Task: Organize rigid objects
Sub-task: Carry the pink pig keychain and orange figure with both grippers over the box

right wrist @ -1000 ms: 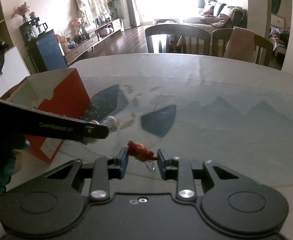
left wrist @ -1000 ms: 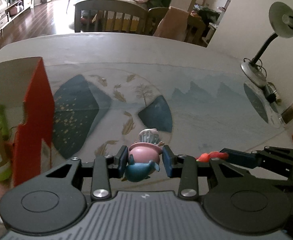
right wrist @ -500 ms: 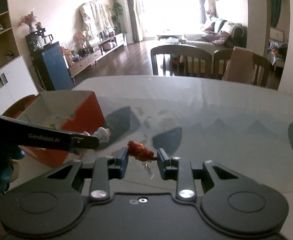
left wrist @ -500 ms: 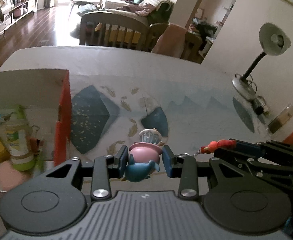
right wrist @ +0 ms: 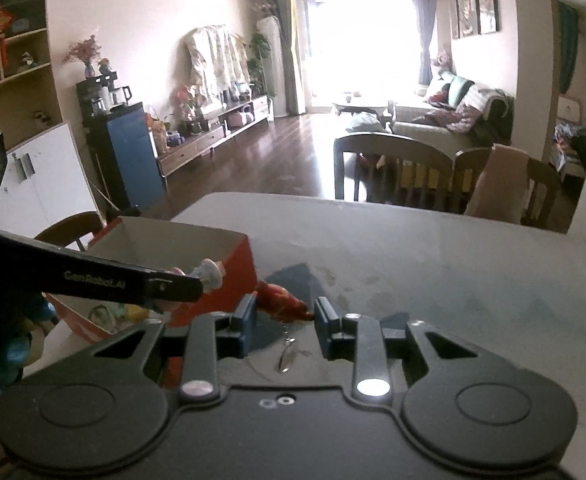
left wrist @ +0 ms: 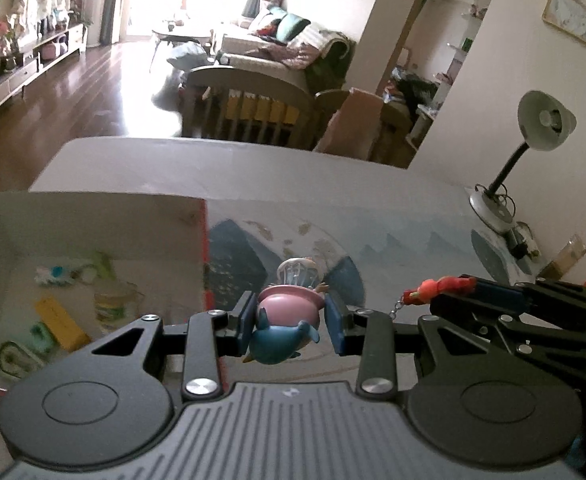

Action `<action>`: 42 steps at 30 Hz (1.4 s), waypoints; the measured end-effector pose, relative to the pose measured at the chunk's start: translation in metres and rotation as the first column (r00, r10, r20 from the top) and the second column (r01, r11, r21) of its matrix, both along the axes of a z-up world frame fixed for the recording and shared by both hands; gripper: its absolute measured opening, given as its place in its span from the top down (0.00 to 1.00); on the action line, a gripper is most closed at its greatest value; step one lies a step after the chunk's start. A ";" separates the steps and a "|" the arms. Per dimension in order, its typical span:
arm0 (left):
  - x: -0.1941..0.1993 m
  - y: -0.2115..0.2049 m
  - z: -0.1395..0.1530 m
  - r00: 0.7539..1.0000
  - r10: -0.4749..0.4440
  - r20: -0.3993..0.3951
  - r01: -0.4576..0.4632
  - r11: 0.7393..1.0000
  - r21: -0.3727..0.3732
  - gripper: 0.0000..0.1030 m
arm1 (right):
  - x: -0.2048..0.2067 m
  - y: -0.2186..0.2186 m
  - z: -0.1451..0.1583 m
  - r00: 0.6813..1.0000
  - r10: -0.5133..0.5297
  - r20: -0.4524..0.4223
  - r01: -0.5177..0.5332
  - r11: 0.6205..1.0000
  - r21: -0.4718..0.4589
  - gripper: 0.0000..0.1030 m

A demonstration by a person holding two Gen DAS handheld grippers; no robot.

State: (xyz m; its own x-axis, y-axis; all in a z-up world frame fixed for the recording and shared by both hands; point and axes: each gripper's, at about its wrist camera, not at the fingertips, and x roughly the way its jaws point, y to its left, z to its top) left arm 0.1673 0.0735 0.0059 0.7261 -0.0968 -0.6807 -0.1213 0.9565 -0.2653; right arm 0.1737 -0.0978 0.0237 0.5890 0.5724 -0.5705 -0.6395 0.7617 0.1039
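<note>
My left gripper (left wrist: 291, 322) is shut on a pink and blue figurine (left wrist: 283, 320) with a clear dome on top, held above the table beside the red box's right wall (left wrist: 204, 240). My right gripper (right wrist: 283, 318) is shut on a small red keychain charm (right wrist: 279, 300) with a metal chain hanging below it. In the left wrist view the charm (left wrist: 439, 286) sticks out of the right gripper at the right. In the right wrist view the left gripper's finger (right wrist: 133, 282) crosses in front of the red box (right wrist: 237, 276).
The open red box holds a yellow block (left wrist: 59, 322), a small bottle (left wrist: 111, 304) and other small items. A desk lamp (left wrist: 533, 148) stands at the table's far right. Chairs (left wrist: 249, 104) stand behind the patterned table mat (left wrist: 393, 252).
Both grippers have risen and tilted up with their objects. The left gripper has moved over toward the box, so the box's inside now shows below it.
</note>
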 end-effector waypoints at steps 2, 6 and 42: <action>-0.004 0.010 0.005 1.000 0.007 0.008 -0.007 1.000 0.006 0.65 | -0.003 0.009 0.004 1.000 0.009 0.007 -0.009 1.000 0.002 0.71; -0.013 0.030 0.010 1.000 0.021 0.018 -0.022 1.000 0.015 0.65 | -0.008 0.029 0.009 0.999 0.027 0.019 -0.027 1.000 0.001 0.71; -0.009 0.207 -0.060 0.974 0.174 -0.147 -0.155 0.979 0.136 0.65 | -0.022 0.186 -0.056 0.985 0.152 -0.084 -0.164 0.974 -0.154 0.71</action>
State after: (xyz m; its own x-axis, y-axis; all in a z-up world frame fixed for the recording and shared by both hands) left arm 0.1583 0.2807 -0.0546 0.6082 0.1065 -0.7866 -0.3103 0.9440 -0.1122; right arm 0.1522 0.0882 -0.0324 0.4527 0.5527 -0.6997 -0.7485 0.6620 0.0386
